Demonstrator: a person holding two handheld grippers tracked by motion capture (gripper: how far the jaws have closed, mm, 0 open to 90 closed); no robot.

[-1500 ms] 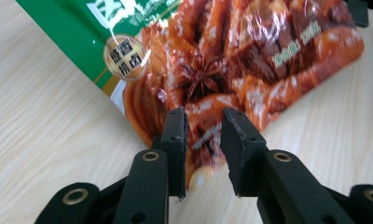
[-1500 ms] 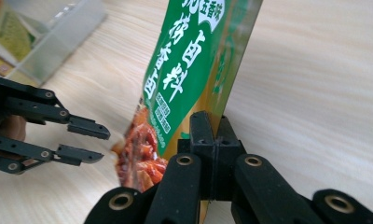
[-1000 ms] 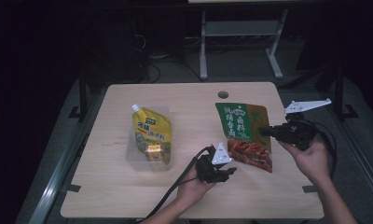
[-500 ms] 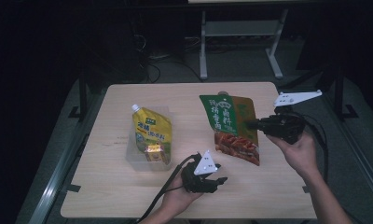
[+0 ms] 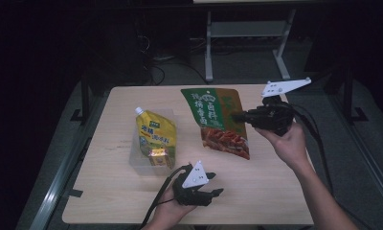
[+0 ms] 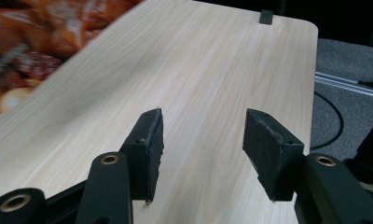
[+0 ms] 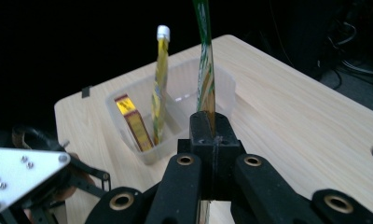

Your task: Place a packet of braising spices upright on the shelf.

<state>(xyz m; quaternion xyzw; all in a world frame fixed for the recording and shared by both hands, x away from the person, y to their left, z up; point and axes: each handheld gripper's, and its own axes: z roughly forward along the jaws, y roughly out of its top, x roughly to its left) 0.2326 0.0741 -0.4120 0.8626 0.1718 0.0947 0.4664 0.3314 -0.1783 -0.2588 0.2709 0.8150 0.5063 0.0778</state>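
Evidently clamped at one side edge: green pouch (image 5: 213, 112), pinched by right gripper (image 5: 237, 116), fingers (image 7: 203, 135) closed tight on the thin seam with no gap showing in the right gripper view. Held over the far middle of the surface (image 5: 256, 191), printed face turned up toward the high view, edge-on and upright along the gripper's own line of sight. Hard to tell whether the lowest corner touches the wood or hangs just clear of it.

Probably light and floppy, judging by how flat it looks: a foil-type bag, slick on the face, stiffer only along the sealed borders. Best taken exactly there, on a seam or corner, where the film is doubled and will not slide out; a pinch on the glossy middle likely to slip or crease the contents. Likely to swing or sag from a single-edge hold, so worth moving slowly and keeping it hanging below the grip.

Left gripper (image 5: 213, 192) low near the front edge, fingers (image 6: 149, 140) spread apart with nothing but bare wood between them.

Left of the green pouch, apart from it: clear plastic tub (image 5: 137, 160) with a yellow spouted pouch (image 5: 153, 134) standing in it and a small yellow-and-red box (image 7: 133, 121) beside that, room left in the tub's other half
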